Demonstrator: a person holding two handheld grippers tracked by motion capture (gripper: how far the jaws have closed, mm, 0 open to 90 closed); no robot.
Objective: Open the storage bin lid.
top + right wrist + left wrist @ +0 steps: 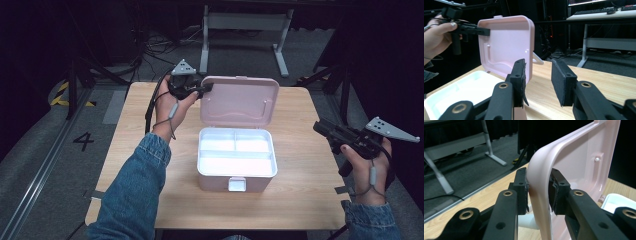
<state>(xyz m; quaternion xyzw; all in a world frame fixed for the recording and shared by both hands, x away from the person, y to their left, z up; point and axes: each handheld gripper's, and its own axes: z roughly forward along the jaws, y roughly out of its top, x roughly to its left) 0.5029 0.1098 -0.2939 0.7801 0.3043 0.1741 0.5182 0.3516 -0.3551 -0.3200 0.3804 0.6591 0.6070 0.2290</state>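
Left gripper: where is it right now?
In the high view the left gripper is at the table's far left, clamped on the upper left corner of the pink box's raised lid.

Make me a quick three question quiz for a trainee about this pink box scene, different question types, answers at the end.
1. True or false: the left tongs are clamped on the edge of the pink lid.
2. Multiple choice: the white tray inside the pink box looks A) full of tools, B) empty, C) covered by a cloth.
3. Fill in: the right tongs hang off the table's right side, jaws ____ and holding nothing.

Key: 1 true; 2 B; 3 open.
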